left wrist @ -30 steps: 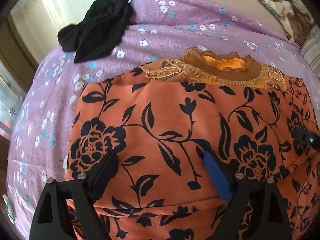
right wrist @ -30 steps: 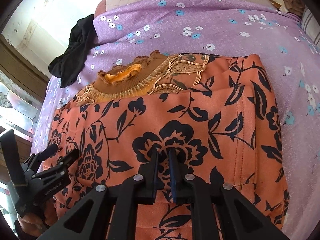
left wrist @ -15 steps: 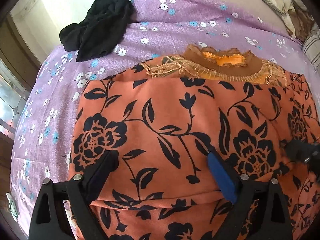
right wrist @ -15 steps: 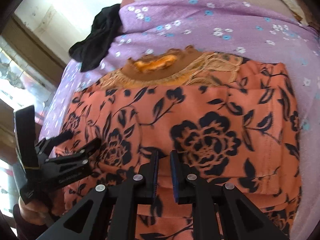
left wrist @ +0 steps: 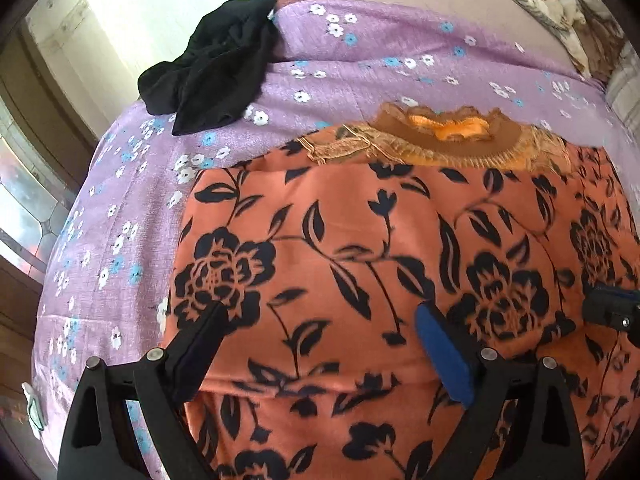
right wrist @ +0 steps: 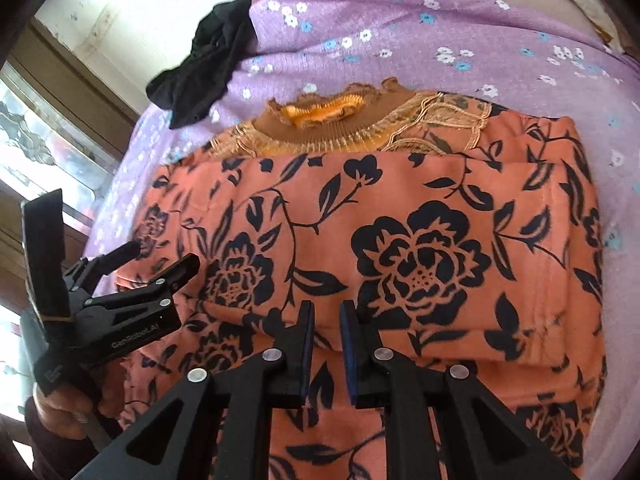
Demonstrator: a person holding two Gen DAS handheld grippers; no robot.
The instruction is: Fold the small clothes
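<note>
An orange garment with a black flower print (left wrist: 360, 248) (right wrist: 400, 240) lies folded on the purple flowered bedspread (left wrist: 360, 64), its brown lace collar (left wrist: 452, 136) (right wrist: 332, 120) at the far edge. My left gripper (left wrist: 320, 328) (right wrist: 164, 254) hangs open above the garment's near left part with nothing between its fingers. My right gripper (right wrist: 325, 320) hovers over the near fold. Its jaws are opening, with a narrow gap between the pads and no cloth pinched in it. Its tip (left wrist: 612, 312) shows at the right edge of the left wrist view.
A crumpled black garment (left wrist: 216, 68) (right wrist: 208, 64) lies at the bed's far left corner. A window with patterned glass (right wrist: 48, 148) is to the left. A patterned pillow (left wrist: 560, 8) sits at the far right. A person's hand (right wrist: 60, 408) holds the left gripper.
Both grippers have drawn back slightly from the garment. The gap between the right gripper's pads has widened a little. The garment lies as it did.
</note>
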